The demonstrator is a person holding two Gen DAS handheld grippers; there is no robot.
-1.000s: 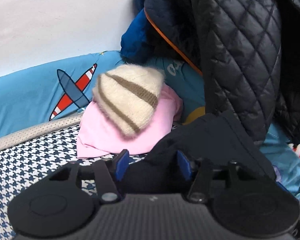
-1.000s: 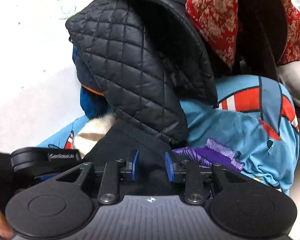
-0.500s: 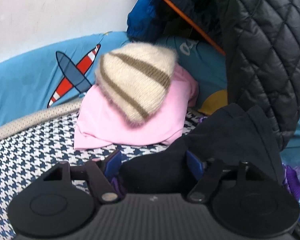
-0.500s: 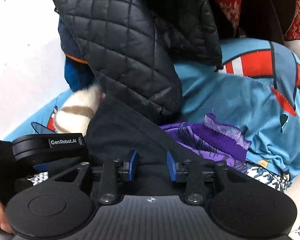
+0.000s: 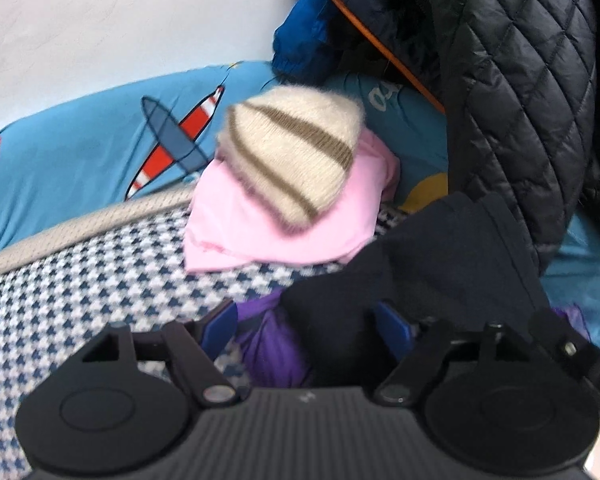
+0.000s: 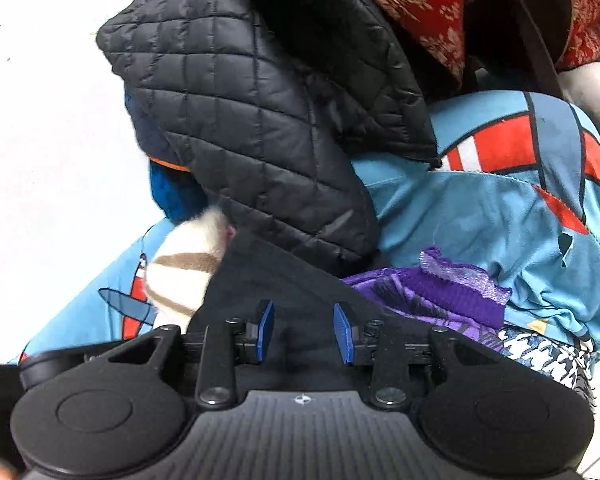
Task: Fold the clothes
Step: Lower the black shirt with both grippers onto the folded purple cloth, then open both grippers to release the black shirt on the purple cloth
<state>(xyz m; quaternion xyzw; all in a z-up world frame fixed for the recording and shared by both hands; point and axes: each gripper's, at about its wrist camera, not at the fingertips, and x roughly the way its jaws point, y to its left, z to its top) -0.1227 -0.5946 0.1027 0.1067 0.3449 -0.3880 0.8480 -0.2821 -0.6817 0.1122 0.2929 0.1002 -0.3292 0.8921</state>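
In left wrist view: black garment [image 5: 452, 264] is bunched between pads of left gripper [image 5: 306, 322], jaws wide, grip uncertain; folded pink cloth [image 5: 284, 216] is stacked aside. In right wrist view: right gripper [image 6: 303, 332] is clamped on garment edge, probably for spreading.

We see the right gripper [image 6: 304, 332] at six o'clock, its blue pads [image 6: 265, 330] apart with black cloth [image 6: 284, 280] between them — whether they pinch it we cannot tell. Above, toward twelve, a black quilted jacket [image 6: 252, 120] hangs over the cloth. At one o'clock sits red flowered fabric [image 6: 420, 4]. A blue airplane-print cover [image 6: 480, 216] bulges at three o'clock, and just below it purple fabric [image 6: 452, 292] lies beside the black cloth. At nine o'clock a cream striped knit [image 6: 184, 268] peeks out from behind the black cloth — touching its edge. Houndstooth cloth [image 6: 540, 354] shows at four o'clock.
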